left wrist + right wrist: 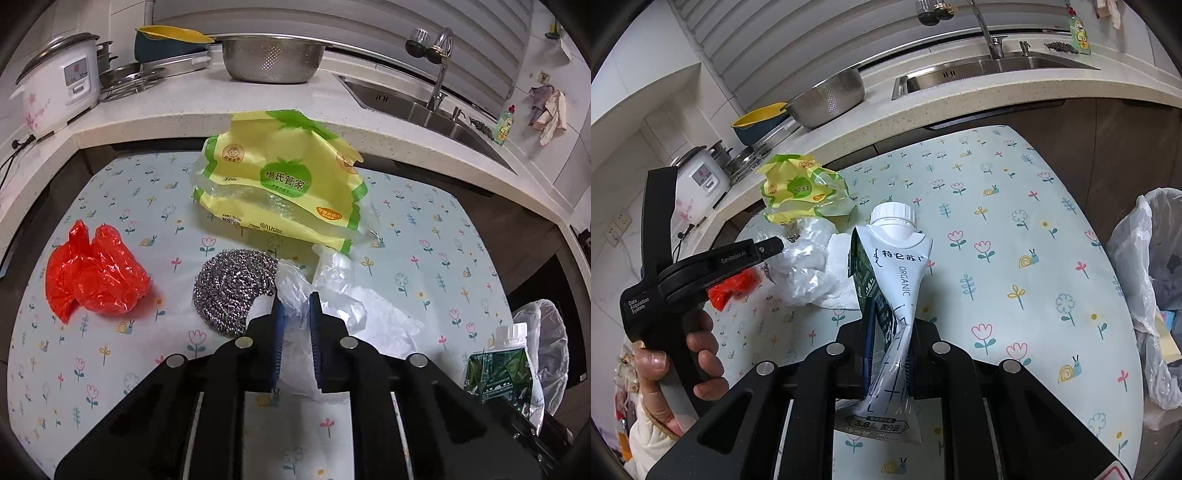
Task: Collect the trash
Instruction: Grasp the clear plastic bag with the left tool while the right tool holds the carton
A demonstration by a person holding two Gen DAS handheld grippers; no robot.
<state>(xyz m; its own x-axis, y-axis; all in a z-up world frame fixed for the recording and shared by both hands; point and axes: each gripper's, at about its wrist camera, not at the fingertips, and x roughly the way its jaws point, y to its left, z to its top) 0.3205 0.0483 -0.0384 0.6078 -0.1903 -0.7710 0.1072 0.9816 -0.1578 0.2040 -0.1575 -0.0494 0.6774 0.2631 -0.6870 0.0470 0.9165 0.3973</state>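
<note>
Kitchen counter (192, 110) with a sink (979, 72) runs behind a table under a floral cloth (110, 206), on which the trash is spread. At the table's right edge a lined trash bin (1145, 266) stands open.

The left gripper (296, 306) is closed on a crumpled clear plastic bag (321, 291), film bunched between the blue pads; the bag lies just beside a steel scouring pad (229, 284) and on white paper towel (384, 317). Such film is judged very light, limp and slippery: it should be taken at a thick fold, as here, since a single layer may slide out.

The right gripper (890, 332) is clamped on a squashed milk carton (897, 266), held by its flattened lower body, cap uppermost. The carton is judged light and semi-stiff; flat panels give the surest hold, and residue may leak if it is tipped.

Still lying loose are a red plastic bag (92, 273) and a yellow-green wrapper (280, 181), both soft and crinkly, best pinched at a gathered ridge.
</note>
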